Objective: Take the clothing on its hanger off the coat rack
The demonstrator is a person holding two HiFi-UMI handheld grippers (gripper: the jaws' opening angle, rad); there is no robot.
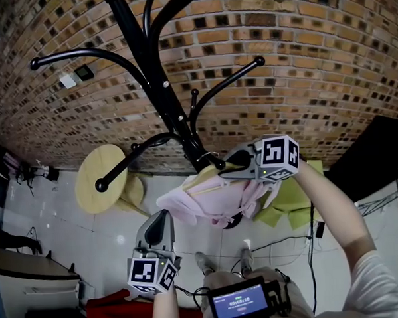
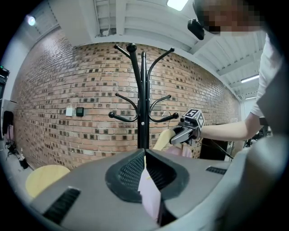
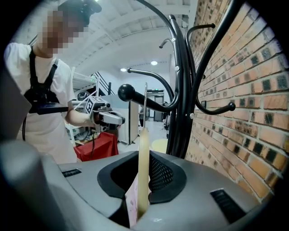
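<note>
Gripping hanger (image 3: 143,153) with right tool (image 1: 231,165), pink clothing (image 1: 208,200) with left tool (image 1: 163,218); could snag on coat rack (image 1: 160,84) arm if pulled sideways.

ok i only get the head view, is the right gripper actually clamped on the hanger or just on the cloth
Observer: The right gripper view shows the right gripper shut on the pale wooden hanger, with an edge of the pink garment pinched alongside it.
Operator: and the left one, its jaws point away from me
Observer: The left gripper is shut on a fold of the pink garment.
Operator: hook off the rack yet
Observer: I cannot tell. In the right gripper view the hanger's metal hook rises right beside the knobbed end of a coat rack arm.
</note>
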